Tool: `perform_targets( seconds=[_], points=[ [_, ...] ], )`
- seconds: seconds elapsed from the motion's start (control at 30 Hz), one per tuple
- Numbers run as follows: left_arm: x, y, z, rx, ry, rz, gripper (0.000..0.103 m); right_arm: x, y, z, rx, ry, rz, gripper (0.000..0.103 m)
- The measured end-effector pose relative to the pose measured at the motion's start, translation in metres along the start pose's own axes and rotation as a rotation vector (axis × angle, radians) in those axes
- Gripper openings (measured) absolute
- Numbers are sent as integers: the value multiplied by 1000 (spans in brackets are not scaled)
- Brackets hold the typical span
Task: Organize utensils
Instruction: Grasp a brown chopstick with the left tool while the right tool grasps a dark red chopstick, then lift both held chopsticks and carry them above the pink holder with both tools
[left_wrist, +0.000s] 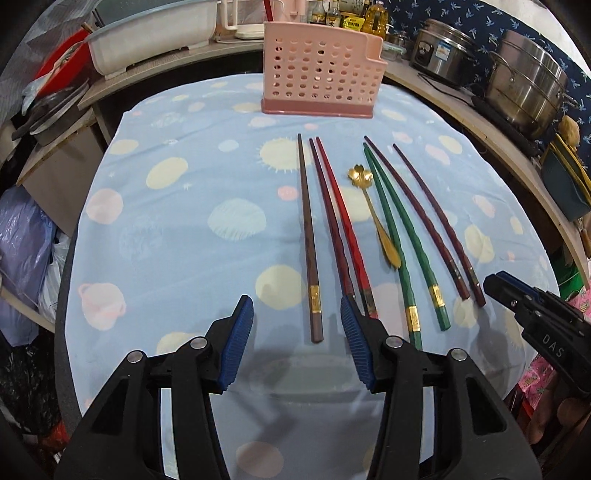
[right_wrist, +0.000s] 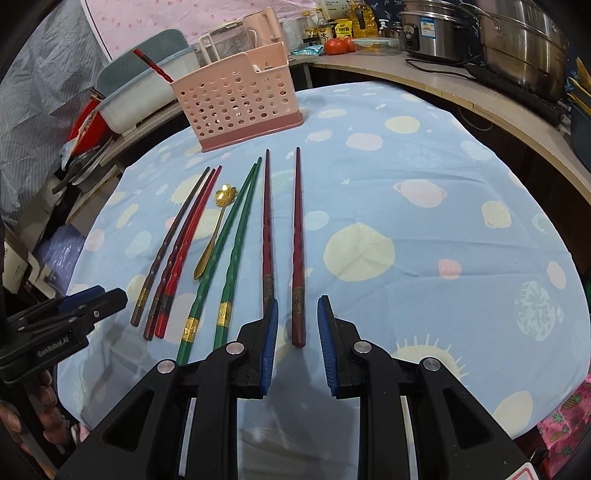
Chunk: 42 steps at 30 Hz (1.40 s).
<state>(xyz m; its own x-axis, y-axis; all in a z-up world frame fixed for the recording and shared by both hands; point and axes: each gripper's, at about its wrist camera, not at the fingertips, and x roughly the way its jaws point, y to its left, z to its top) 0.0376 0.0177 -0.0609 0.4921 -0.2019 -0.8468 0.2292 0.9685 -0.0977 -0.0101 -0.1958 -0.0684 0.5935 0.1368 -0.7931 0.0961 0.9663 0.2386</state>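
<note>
Several chopsticks lie side by side on the blue spotted cloth (left_wrist: 166, 229): a brown one (left_wrist: 308, 236), a red pair (left_wrist: 343, 229), a green pair (left_wrist: 402, 229) and a maroon pair (left_wrist: 436, 221), with a gold flower spoon (left_wrist: 373, 210) among them. A pink perforated holder (left_wrist: 319, 74) stands beyond, with one red chopstick (right_wrist: 153, 68) in it. My left gripper (left_wrist: 295, 301) is open low over the cloth, the brown chopstick's near end between its jaws, untouched. My right gripper (right_wrist: 298, 301) is open around the near end of a maroon chopstick (right_wrist: 297, 240), with gaps on both sides.
A white basin (left_wrist: 147, 40) sits at the back left. Steel pots (left_wrist: 524, 88), bottles (left_wrist: 332, 14) and tomatoes (right_wrist: 338, 45) crowd the curved counter behind and to the right. Bags (left_wrist: 22, 240) hang off the table's left edge. A hand (right_wrist: 48, 402) holds the left gripper's handle.
</note>
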Motion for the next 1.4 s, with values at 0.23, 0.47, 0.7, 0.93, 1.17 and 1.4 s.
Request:
perform_targets(
  seconds=[0.23, 0.47, 0.7, 0.93, 1.17, 1.4],
  points=[
    [12, -4, -7, 10, 31, 3, 44, 8, 2, -4, -6, 17, 1, 21],
    [20, -5, -6, 21, 42, 20, 35, 15, 0, -5, 0, 29, 0, 18],
    [23, -4, -2, 14, 33, 30, 30, 20, -1, -6, -19, 25, -16, 13],
    [23, 1, -1, 2, 35, 10, 8, 19, 2, -6, -41, 14, -27, 7],
    [11, 1, 1, 0, 13, -2, 8, 6, 2, -2, -28, -9, -7, 7],
    [-18, 0, 13, -5, -51, -25, 7, -24, 2, 14, -7, -85, 25, 7]
  ],
)
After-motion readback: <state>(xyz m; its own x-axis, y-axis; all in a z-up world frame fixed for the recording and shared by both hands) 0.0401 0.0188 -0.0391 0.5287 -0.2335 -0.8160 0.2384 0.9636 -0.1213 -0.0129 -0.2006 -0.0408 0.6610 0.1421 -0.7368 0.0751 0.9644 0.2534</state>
